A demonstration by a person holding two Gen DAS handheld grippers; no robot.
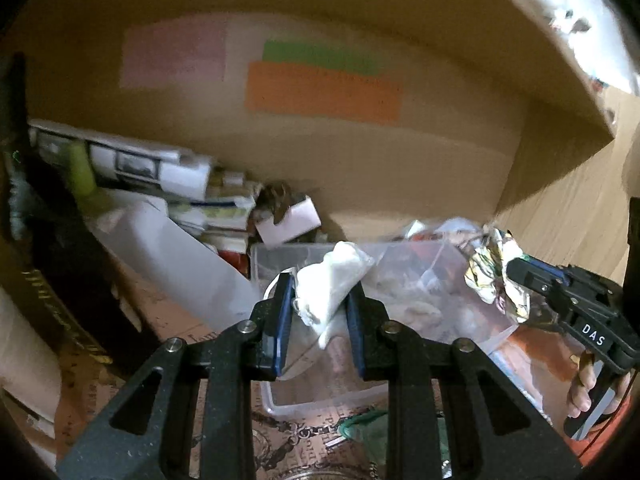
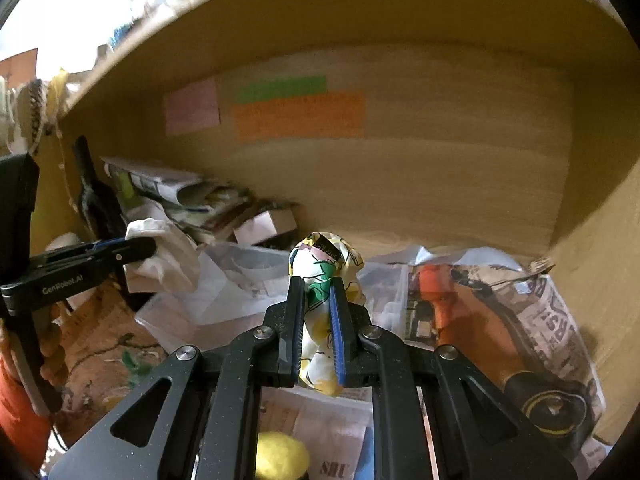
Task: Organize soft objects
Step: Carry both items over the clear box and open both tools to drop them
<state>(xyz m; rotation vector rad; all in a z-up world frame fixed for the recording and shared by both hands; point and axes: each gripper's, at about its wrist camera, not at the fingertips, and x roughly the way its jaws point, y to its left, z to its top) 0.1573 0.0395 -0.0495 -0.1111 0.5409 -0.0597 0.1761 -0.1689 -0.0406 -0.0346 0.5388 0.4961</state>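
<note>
My left gripper [image 1: 320,292] is shut on a crumpled white cloth [image 1: 332,280] and holds it over a clear plastic bin [image 1: 276,256]. The same gripper and white cloth [image 2: 164,252] show at the left of the right wrist view. My right gripper [image 2: 316,292] is shut on a floral yellow, green and white cloth [image 2: 324,264], above the clear bin [image 2: 224,280]. In the left wrist view that gripper [image 1: 516,276] holds the floral cloth [image 1: 496,272] at the bin's right side. A yellow fuzzy ball [image 2: 280,456] lies below my right gripper.
All this is inside a wooden shelf compartment with pink, green and orange sticky notes [image 1: 320,92] on the back wall. Stacked papers and boxes [image 1: 140,168] fill the back left. Newspaper [image 2: 500,320] lines the floor at right. A white container [image 1: 180,256] leans left of the bin.
</note>
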